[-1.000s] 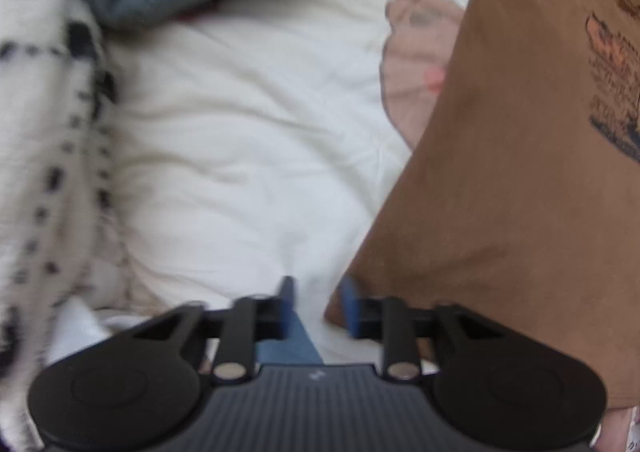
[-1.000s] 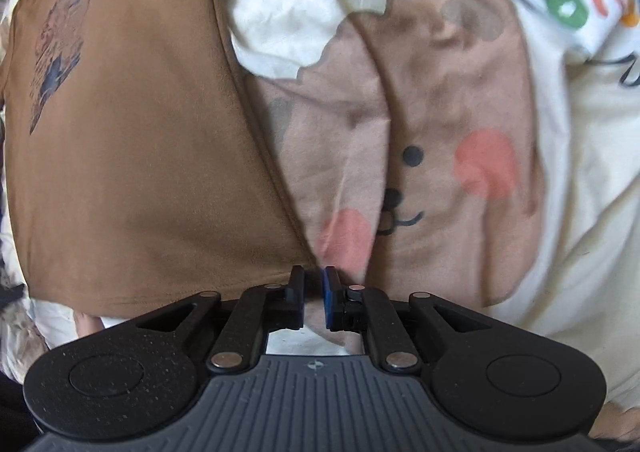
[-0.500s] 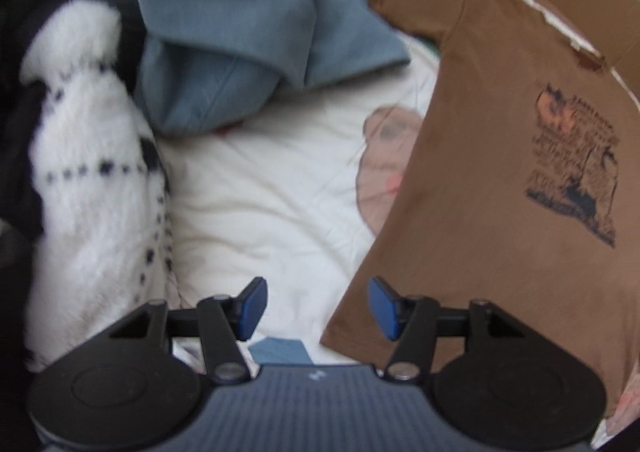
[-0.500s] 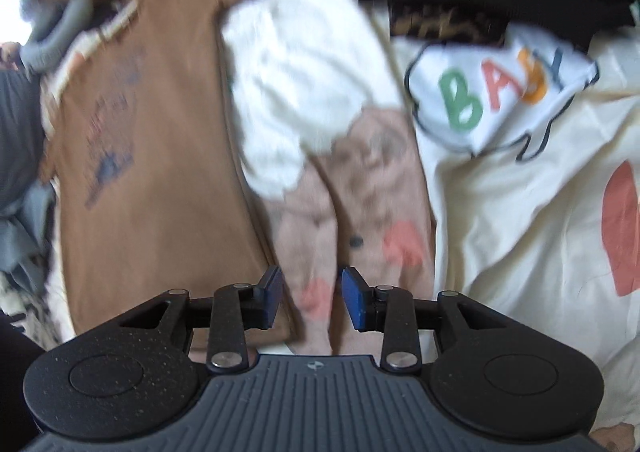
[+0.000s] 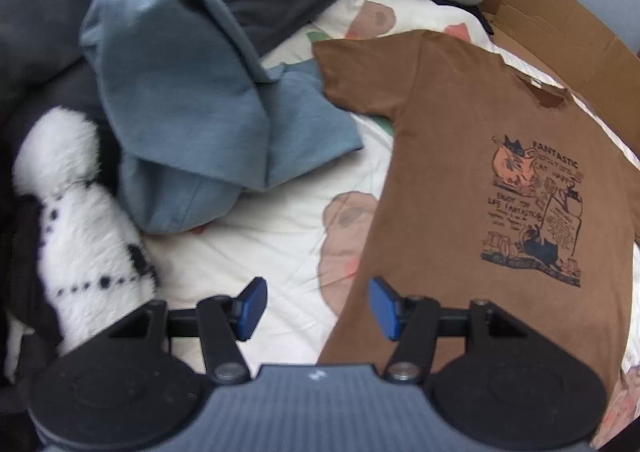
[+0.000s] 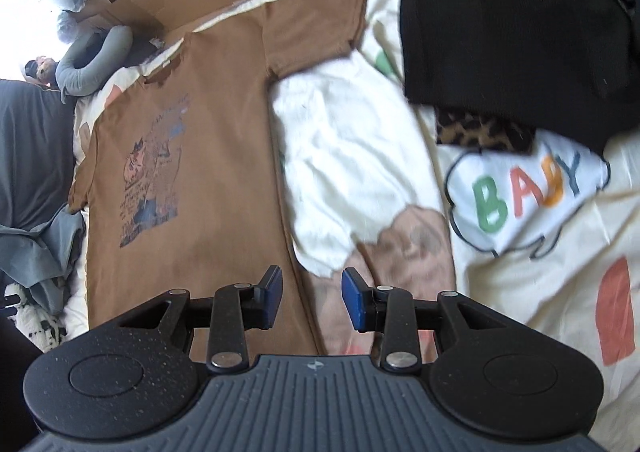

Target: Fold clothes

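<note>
Both the left gripper (image 5: pixel 314 308) and right gripper (image 6: pixel 311 302) have released the tee (image 5: pixel 460 171), jaws empty, and lifted clear, leaving it spread flat on the bed (image 5: pixel 260 236), ready for folding.

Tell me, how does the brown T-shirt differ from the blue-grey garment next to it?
The brown T-shirt lies spread flat, front up; the blue-grey garment sits crumpled in a heap. The brown T-shirt carries a printed picture with lettering; the blue-grey garment shows no print. Both rest on the cream bedcover, and neither is folded yet.
</note>
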`<action>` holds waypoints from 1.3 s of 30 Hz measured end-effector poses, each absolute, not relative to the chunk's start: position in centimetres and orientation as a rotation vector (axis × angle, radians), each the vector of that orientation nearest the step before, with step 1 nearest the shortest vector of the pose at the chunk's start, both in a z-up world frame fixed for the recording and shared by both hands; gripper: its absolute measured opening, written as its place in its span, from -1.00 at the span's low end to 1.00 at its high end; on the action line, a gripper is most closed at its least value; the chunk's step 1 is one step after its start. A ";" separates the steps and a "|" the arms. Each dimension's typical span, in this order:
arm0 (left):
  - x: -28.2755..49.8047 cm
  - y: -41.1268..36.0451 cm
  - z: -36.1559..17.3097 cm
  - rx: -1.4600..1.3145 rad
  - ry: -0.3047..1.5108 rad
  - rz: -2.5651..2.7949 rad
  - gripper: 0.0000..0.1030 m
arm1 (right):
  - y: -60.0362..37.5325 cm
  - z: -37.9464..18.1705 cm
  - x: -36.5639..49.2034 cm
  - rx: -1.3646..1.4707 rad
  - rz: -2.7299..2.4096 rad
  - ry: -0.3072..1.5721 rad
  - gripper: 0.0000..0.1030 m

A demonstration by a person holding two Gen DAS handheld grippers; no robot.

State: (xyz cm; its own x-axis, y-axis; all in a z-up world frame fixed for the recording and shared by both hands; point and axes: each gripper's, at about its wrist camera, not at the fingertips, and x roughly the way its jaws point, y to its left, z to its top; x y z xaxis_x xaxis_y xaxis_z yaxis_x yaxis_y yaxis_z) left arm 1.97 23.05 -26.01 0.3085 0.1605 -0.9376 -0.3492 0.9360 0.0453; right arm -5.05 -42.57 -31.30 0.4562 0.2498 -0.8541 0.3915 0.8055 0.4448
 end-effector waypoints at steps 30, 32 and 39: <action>11.8 19.9 -39.7 -0.125 1.220 0.164 -0.78 | -37.6 -39.3 8.9 0.496 -0.056 1.126 -0.26; 12.6 19.5 -40.4 -0.117 1.212 0.152 -0.80 | -37.1 -39.9 10.0 0.475 -0.045 1.134 -0.26; 15.0 19.2 -43.4 -0.109 1.239 0.152 -0.89 | -36.6 -41.3 11.1 0.321 -0.094 1.191 -0.32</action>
State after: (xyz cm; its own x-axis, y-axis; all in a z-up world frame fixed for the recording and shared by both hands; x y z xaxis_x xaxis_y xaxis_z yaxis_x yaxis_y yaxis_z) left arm 14.99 19.16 -43.41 0.3177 0.0563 -0.9465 -0.1748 0.9846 -0.0002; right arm 11.07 -36.58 -41.34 0.3729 0.0960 -0.9229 0.2395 0.9510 0.1957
